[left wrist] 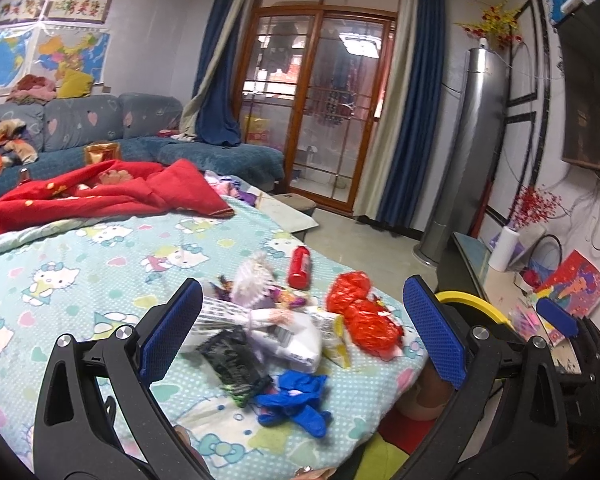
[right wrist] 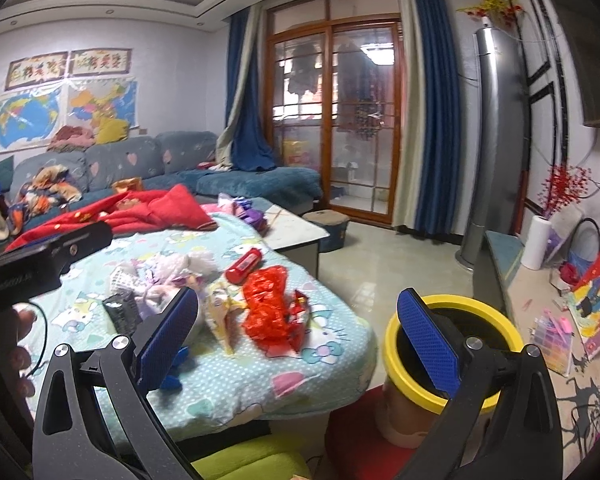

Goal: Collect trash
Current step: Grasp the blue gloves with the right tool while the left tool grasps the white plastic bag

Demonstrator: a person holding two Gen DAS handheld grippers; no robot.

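A heap of trash lies on the Hello Kitty blanket (left wrist: 80, 264): a crumpled red plastic bag (left wrist: 360, 312), a red bottle (left wrist: 300, 266), a black wrapper (left wrist: 232, 356), a blue glove (left wrist: 296, 400), white paper bits (left wrist: 292, 336). My left gripper (left wrist: 300, 328) is open, its jaws wide to either side of the heap, just above it. My right gripper (right wrist: 296, 336) is open and empty, to the right of the heap. The red bag (right wrist: 272, 308) and red bottle (right wrist: 244, 264) show there too. A yellow-rimmed bin (right wrist: 440, 360) stands on the floor behind my right finger.
A red quilt (left wrist: 112, 192) lies at the blanket's far side, with a blue sofa (left wrist: 100, 132) behind. A low table (right wrist: 296, 228) and a stool (right wrist: 328, 224) stand beyond. A tall grey air conditioner (right wrist: 496, 140) and a cluttered TV shelf (right wrist: 540, 296) are at right.
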